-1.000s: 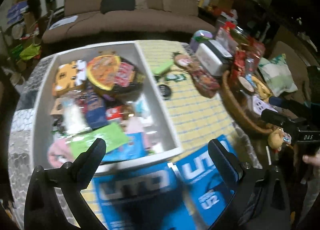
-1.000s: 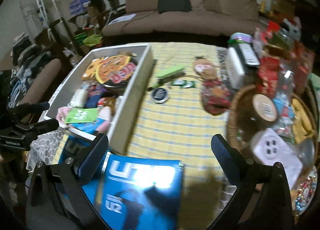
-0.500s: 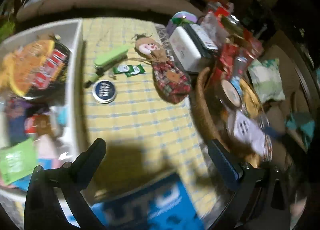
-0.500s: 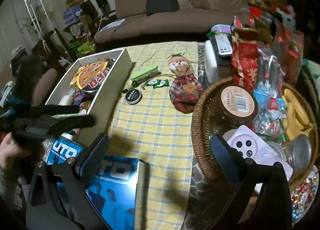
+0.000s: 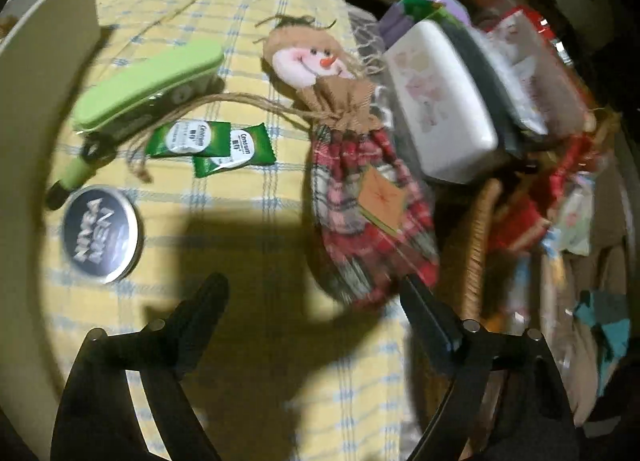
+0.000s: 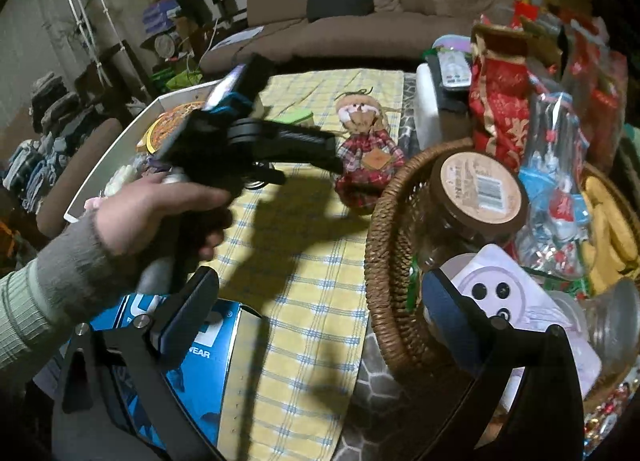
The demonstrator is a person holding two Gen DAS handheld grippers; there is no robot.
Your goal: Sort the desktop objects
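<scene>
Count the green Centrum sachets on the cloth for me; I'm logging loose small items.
2. One sachet lies just below the green case; the other sachet overlaps its right end, left of the snowman doll. More could be hidden in the white box.

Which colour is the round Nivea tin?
Dark blue Nivea tin with white lettering; left wrist view shows it best.

Black claw, ribbed grey-green sleeve
</scene>
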